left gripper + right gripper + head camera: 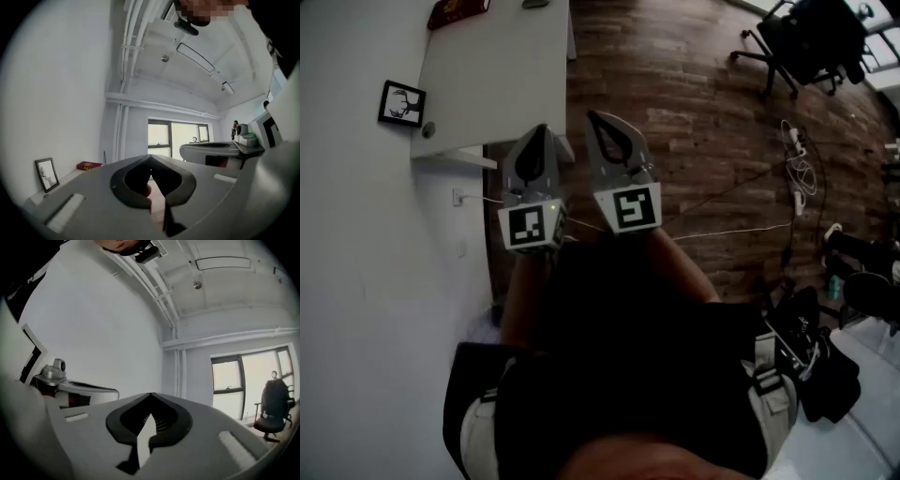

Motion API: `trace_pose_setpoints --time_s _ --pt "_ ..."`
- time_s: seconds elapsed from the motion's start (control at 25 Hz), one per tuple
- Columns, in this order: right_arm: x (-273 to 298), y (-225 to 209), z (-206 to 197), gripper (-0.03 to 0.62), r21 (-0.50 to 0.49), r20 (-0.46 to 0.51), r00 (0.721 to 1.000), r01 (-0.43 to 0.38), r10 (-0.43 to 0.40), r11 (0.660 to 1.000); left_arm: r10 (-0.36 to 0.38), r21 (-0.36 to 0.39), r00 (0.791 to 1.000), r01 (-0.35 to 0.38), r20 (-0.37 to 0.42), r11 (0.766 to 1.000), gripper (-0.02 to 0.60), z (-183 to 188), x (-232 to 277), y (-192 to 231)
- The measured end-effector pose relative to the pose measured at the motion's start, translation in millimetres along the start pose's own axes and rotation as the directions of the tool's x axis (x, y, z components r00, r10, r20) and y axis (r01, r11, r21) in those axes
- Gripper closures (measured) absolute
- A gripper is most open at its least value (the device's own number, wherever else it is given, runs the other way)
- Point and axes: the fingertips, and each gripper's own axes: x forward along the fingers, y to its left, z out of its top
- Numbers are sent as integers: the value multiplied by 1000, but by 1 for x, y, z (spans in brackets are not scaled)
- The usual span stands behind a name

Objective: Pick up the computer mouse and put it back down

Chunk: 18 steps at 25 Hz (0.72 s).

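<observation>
While I hold both level near body, left gripper (540, 131) and right gripper (594, 117) clenched, empty. Probable mouse (534, 3), small dark shape at far end of surface (497, 75), lies ahead. Left gripper nearer. Its axis unreadable.

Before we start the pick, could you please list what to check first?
1. Left gripper empty: ok, shut on nothing.
2. Right gripper empty: ok, shut on nothing.
3. Either gripper opened for grasping: not ok.
4. Mouse found: cannot tell; none clearly visible in any view.
5. Desk ahead of both grippers: ok.
</observation>
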Motion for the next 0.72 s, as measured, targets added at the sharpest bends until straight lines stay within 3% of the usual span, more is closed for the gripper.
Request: trace_pose_setpoints --time_s 0.72 --pt "-17 -75 -18 580 46 -4 999 -36 37 998 12 16 1000 -11 -26 1000 581 -12 44 -69"
